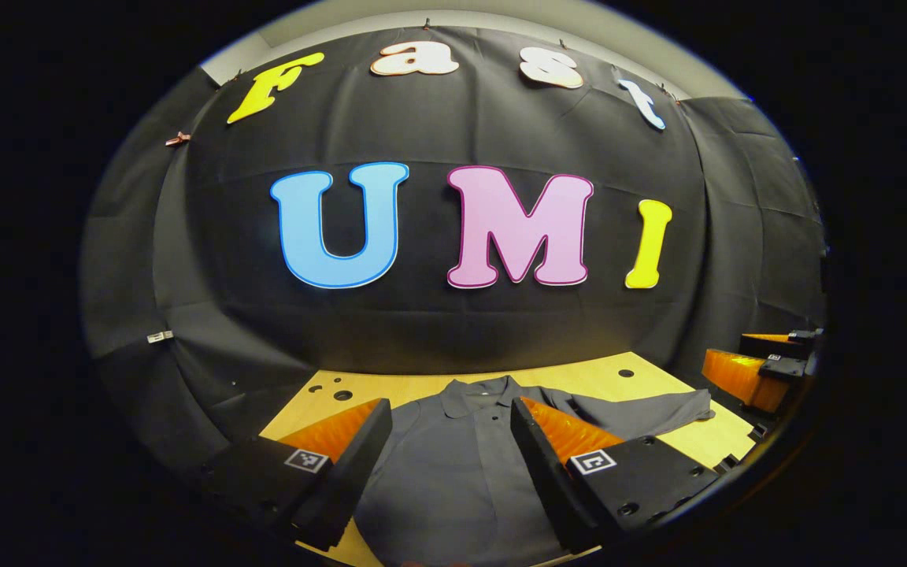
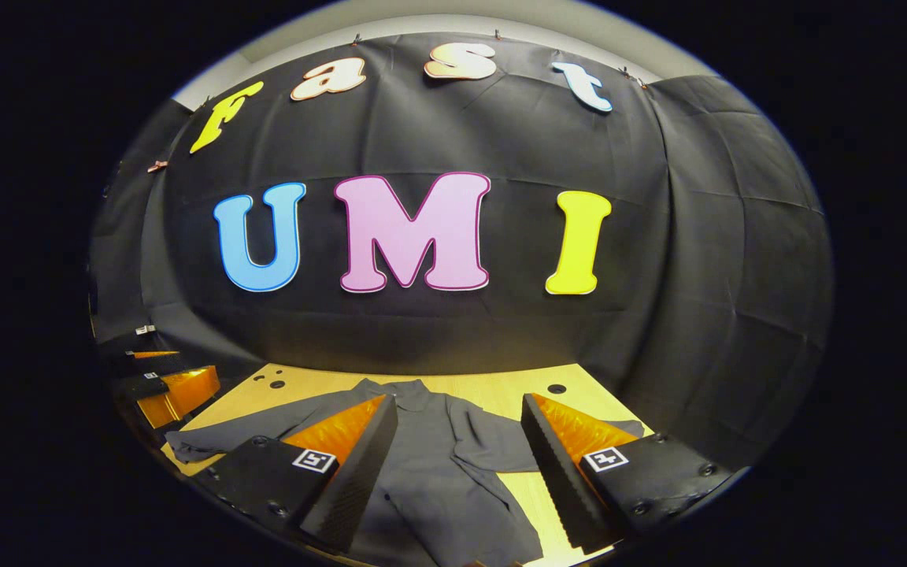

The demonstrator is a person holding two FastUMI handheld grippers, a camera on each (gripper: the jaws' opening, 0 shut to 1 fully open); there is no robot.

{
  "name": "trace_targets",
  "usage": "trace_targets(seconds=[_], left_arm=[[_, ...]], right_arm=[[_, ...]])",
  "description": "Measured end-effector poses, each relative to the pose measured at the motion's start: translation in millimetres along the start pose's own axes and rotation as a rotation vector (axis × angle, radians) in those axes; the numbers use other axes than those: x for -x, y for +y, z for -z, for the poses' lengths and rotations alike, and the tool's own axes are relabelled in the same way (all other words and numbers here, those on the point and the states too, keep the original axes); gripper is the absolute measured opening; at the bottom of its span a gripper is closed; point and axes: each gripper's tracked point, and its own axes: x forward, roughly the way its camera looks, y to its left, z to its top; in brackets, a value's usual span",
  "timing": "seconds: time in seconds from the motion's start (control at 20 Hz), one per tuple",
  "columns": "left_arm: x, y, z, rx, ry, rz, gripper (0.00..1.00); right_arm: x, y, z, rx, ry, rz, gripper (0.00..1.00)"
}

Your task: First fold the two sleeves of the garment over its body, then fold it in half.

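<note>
Evidently caught before any fold. Laid flat and front up on the wooden worktop, a dark grey garment, with its collar toward the booth wall, presumably so as to put the hem end nearest the person and both sides within easy reach. Stretched out to the right of the collar, the right-hand sleeve, a little rumpled near the shoulder; stretched out to the left of the collar, the left-hand sleeve, running toward the worktop's edge. Neither yet brought over the body, so likely the sleeve step to do first. Held above the hem end and aimed straight at the collar, the left gripper: jaws spread wide, nothing between them. Held likewise but a little to the right of the collar, the right gripper: jaws just as wide, equally empty (each also seen at the rim of the other's view). Probably kept open and apart like this in readiness, one per sleeve. Worth minding on the pick: thin, limp cloth, easy to pinch together with the layer beneath, and prone to dragging the collar askew.
</note>
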Motion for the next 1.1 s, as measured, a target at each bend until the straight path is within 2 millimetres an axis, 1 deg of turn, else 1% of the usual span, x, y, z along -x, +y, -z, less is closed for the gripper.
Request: trace_targets(seconds=[0.15, 0.25, 0.45, 0.5, 0.55, 0.65, 0.7, 0.75, 0.8, 0.95, 1.0, 1.05, 1.1], left_arm=[[8.2, 8.9, 0.7, 0.014, -0.01, -0.002, 0.95], [10.0, 14.7, 5.7, 0.026, -0.001, -0.006, 0.95], [12.6, 24.5, 1.2, 0.07, -0.004, -0.028, 0.96], [10.1, 24.4, 4.1, 0.079, -0.003, -0.032, 0.96], [6.5, 24.1, 10.5, 0.084, 0.009, -0.039, 0.96], [1.9, 33.6, 15.7, 0.095, -0.003, -0.087, 0.96], [-0.6, 38.1, 22.4, 0.105, 0.007, -0.113, 0.95], [-2.0, 39.3, 26.8, 0.119, 0.024, -0.125, 0.96], [-3.4, 37.9, 31.5, 0.126, 0.032, -0.131, 0.96], [-7.5, 41.3, 33.2, 0.09, 0.034, -0.16, 0.96], [-9.6, 41.5, 34.6, 0.079, 0.034, -0.165, 0.92], [-11.8, 40.4, 35.4, 0.075, 0.038, -0.167, 0.96], [-14.1, 38.6, 38.4, 0.074, 0.045, -0.167, 0.96]], right_arm=[[1.7, 4.1, -1.5, -0.007, -0.008, 0.011, 0.98], [1.6, 5.6, 1.0, -0.001, -0.002, 0.023, 0.98], [-8.1, 7.0, 7.1, 0.003, 0.022, 0.009, 0.98], [-11.2, 3.7, 7.6, 0.002, 0.024, 0.014, 0.98], [-14.5, -0.6, 10.2, -0.002, 0.031, 0.022, 0.98], [-23.3, -11.8, 20.1, -0.021, 0.055, 0.041, 0.98], [-27.8, -18.5, 28.2, -0.035, 0.083, 0.057, 0.98], [-33.1, -27.1, 39.9, -0.051, 0.118, 0.065, 0.98], [-37.1, -33.4, 45.4, -0.066, 0.138, 0.075, 0.98], [-52.6, -59.9, 60.0, -0.089, 0.179, 0.126, 0.98], [-59.4, -70.1, 67.3, -0.087, 0.189, 0.142, 0.97], [-63.8, -79.0, 72.1, -0.09, 0.198, 0.153, 0.97], [-67.9, -87.6, 77.0, -0.093, 0.208, 0.164, 0.98]])
